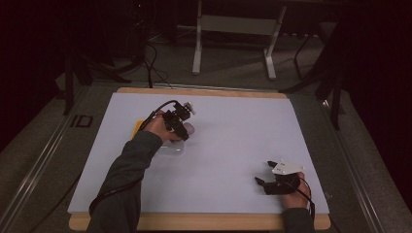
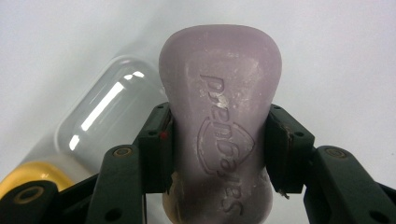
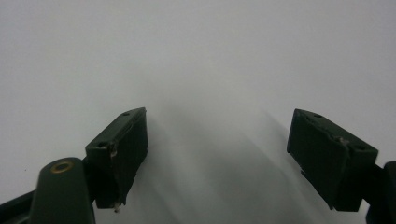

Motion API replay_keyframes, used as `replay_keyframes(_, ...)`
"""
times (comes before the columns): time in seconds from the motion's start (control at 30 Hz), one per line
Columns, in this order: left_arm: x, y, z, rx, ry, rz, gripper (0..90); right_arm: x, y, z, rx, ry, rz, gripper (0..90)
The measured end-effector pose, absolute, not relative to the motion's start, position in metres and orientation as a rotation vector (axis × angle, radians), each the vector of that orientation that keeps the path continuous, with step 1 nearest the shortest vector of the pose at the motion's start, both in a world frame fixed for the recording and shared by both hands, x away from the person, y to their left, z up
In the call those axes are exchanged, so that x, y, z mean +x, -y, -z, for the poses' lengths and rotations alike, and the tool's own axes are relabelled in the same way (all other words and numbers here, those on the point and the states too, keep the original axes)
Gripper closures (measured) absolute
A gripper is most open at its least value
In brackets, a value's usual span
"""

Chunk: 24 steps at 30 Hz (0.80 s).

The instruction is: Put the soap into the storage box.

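While the left tool (image 2: 217, 154) grips a pale purple embossed bar of soap (image 2: 219, 126) between its jaws above the white bench (image 1: 233, 131), a clear plastic lidded container (image 2: 100, 116) lies just beside it. Near the bench's front right corner, the right tool (image 3: 217, 154) rests with its jaws spread wide, grasping nothing.

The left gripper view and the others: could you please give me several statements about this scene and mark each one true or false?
1. The left gripper is shut on the purple soap bar. True.
2. The right gripper holds a soap bar. False: it is open, with nothing between its jaws.
3. A clear plastic container lies beside the soap in the left gripper view. True.
4. The right gripper sits at the far left of the white table. False: in the high view it is near the front right.
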<state>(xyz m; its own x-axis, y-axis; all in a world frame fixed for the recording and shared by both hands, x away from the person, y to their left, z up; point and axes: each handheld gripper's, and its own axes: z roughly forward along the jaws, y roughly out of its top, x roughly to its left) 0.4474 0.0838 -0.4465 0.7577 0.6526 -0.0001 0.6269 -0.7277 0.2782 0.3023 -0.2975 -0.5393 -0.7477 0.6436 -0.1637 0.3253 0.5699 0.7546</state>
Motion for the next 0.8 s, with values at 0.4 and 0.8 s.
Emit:
replay_keyframes(0.4, 0.448, -0.105, 0.440, 2.646, -1.066, -0.160, 50.0, 0.302, 0.297, 0.539, 0.778, -2.379, -1.020, 19.9)
replay_keyframes(0.8, 0.447, -0.119, 0.439, 2.612, -1.120, -0.161, 49.9, 0.302, 0.297, 0.540, 0.778, -2.376, -1.019, 19.9)
